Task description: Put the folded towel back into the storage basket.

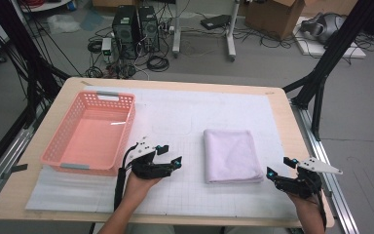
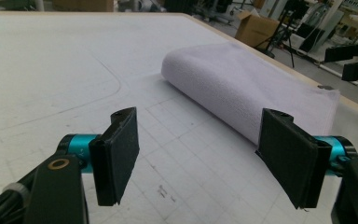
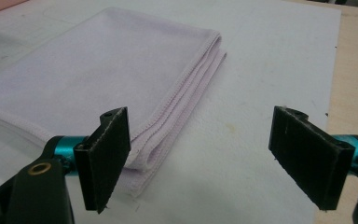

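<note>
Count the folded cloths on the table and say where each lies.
1. The folded lilac cloth lies flat on the white mat, right of the pink basket, between the left tool and the right tool. The basket looks empty.

Both forearms come in from the bottom edge, each hand wrapped round its tool; the left gripper (image 1: 169, 156) sits low with its wrist angled so the tips point off to the right, jaws standing wide with nothing between the pads (image 2: 119, 154). The right gripper (image 1: 281, 166) is tipped the other way, tips pointing left; its jaws are spread wide too, and the gap between its fingers (image 3: 106, 154) holds nothing pinched.
</note>
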`<state>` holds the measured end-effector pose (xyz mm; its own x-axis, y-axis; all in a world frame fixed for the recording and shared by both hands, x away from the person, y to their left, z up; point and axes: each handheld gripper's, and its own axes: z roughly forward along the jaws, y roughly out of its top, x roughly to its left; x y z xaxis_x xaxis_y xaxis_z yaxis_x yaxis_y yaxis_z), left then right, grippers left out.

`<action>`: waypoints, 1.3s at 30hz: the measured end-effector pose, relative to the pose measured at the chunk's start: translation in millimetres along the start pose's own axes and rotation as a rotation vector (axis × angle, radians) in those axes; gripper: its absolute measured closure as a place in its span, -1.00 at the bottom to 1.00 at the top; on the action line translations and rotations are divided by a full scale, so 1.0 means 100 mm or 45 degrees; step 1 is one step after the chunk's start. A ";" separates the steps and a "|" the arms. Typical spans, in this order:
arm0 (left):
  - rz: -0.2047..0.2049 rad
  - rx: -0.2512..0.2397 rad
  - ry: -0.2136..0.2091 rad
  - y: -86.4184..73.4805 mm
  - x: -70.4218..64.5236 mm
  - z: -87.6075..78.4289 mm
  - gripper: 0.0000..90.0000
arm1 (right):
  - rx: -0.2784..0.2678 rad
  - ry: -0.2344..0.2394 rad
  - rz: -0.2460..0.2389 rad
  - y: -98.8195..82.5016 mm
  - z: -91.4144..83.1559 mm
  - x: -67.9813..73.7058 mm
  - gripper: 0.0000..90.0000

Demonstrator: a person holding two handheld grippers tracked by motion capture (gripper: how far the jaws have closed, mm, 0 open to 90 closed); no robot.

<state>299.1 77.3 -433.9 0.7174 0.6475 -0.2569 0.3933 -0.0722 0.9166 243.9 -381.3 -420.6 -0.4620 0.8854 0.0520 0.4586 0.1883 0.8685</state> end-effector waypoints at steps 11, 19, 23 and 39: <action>-0.055 0.095 -0.028 0.24 -0.04 0.51 -0.37 | -0.002 0.013 0.001 -0.01 0.00 -0.01 -0.57; -0.077 0.185 -0.041 0.29 -0.19 0.90 -0.43 | 0.000 0.017 0.000 -0.01 0.00 -0.01 -0.57; -0.102 0.231 -0.028 0.27 -0.26 1.07 -0.46 | 0.006 0.020 -0.003 -0.01 0.00 0.00 -0.57; -0.220 0.346 -0.047 0.13 -0.28 1.32 -0.24 | 0.005 0.037 -0.003 -0.01 0.01 0.02 -0.57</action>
<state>359.7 -42.2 -455.1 0.6452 0.6403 -0.4168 0.6464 -0.1667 0.7445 243.7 -378.8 -422.0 -0.4845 0.8724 0.0643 0.4607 0.1920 0.8666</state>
